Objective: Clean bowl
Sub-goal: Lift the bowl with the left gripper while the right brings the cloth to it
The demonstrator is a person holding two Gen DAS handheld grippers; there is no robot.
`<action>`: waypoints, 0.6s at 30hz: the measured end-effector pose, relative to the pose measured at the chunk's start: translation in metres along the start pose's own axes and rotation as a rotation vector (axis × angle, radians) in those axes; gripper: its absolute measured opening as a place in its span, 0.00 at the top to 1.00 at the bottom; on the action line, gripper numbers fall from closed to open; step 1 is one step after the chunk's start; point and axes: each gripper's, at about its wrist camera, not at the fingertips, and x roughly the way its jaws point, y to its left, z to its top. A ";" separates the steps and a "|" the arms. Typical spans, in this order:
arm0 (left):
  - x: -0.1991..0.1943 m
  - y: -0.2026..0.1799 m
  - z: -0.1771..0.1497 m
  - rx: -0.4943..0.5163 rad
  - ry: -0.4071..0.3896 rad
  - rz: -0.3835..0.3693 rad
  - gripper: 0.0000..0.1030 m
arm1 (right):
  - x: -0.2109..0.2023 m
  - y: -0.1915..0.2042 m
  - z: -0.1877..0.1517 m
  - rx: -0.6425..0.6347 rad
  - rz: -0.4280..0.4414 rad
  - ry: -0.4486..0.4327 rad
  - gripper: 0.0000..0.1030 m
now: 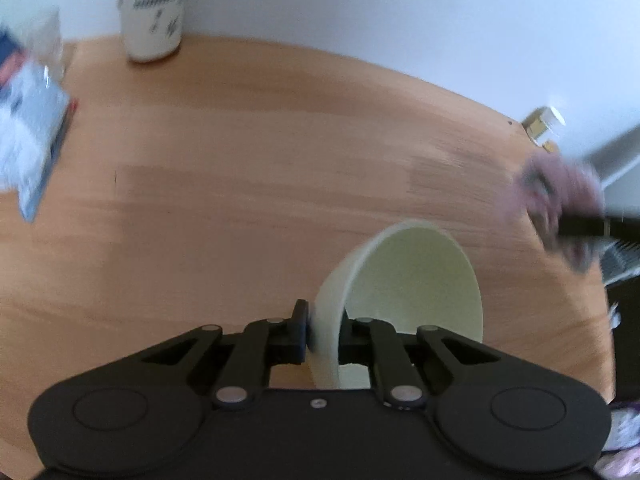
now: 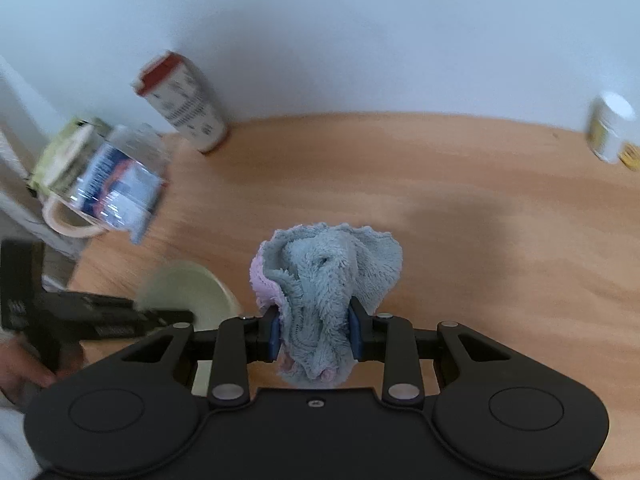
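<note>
Clutter sits along the far and left edges of the wooden table (image 1: 248,168): a white printed cup (image 1: 154,8) by the wall, a blurred clear packet (image 1: 30,120) at the left, and a small white-capped jar (image 1: 546,124) at the right. From the right wrist view, a red-topped tube (image 2: 182,100) leans at the wall with a mug (image 2: 68,184) beside the packet. Nothing lies on the open wood between bowl and cloth.

Left gripper (image 1: 324,332) is clenched on the bowl (image 1: 412,280), one finger outside the wall, the other inside. It holds the bowl tipped on edge above the table, mouth facing right. Right gripper (image 2: 316,330) clamps a bunched cloth (image 2: 324,280), well apart from the bowl, to its right.

The bowl is pale cream-green, smooth and plain inside. The cloth is fluffy grey-blue with a pink underside.
</note>
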 end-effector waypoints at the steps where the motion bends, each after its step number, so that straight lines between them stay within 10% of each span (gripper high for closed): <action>1: -0.002 -0.006 0.000 0.030 -0.011 0.005 0.89 | 0.002 0.005 0.010 0.005 0.039 -0.005 0.66; 8: -0.005 -0.030 -0.004 0.154 -0.046 0.050 0.89 | 0.039 0.036 0.042 0.050 0.256 0.080 0.65; 18: -0.010 -0.033 -0.006 0.212 -0.071 0.062 0.87 | 0.101 0.058 0.034 0.114 0.302 0.350 0.65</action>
